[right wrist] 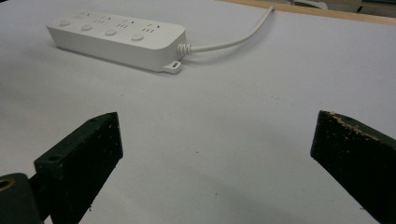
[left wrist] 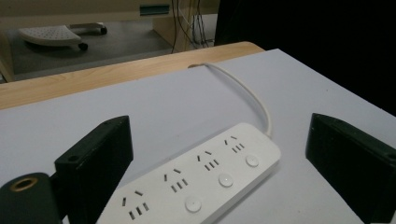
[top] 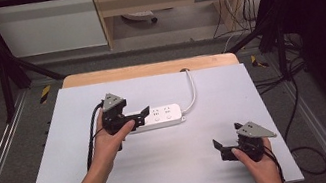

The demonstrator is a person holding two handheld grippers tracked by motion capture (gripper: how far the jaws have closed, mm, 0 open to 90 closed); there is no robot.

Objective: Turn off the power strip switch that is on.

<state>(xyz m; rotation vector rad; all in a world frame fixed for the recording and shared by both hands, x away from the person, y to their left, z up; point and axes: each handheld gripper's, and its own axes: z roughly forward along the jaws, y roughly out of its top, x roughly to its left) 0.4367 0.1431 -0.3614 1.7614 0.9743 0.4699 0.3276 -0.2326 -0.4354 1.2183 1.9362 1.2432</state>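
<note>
two tools, both with jaws apart: my left tool (top: 139,117) straddles the white power strip (top: 161,116) mid-table (top: 84,176); my right tool (top: 223,148) waits nearby. rigid, light, slippery plastic, i judge; grip across its long sides.

I'm looking at a power strip (left wrist: 201,182) of smooth white plastic with a soft sheen, its cord (left wrist: 252,95) rubbery and matt. The table (top: 165,172) wears a pale, matt, paper-like sheet, and bare light wood (top: 147,69) shows along its far edge. My left tongs (top: 139,117) look like matt black plastic; the right tongs (right wrist: 210,154) are rough-grained, speckled with pale crumbs.
</note>
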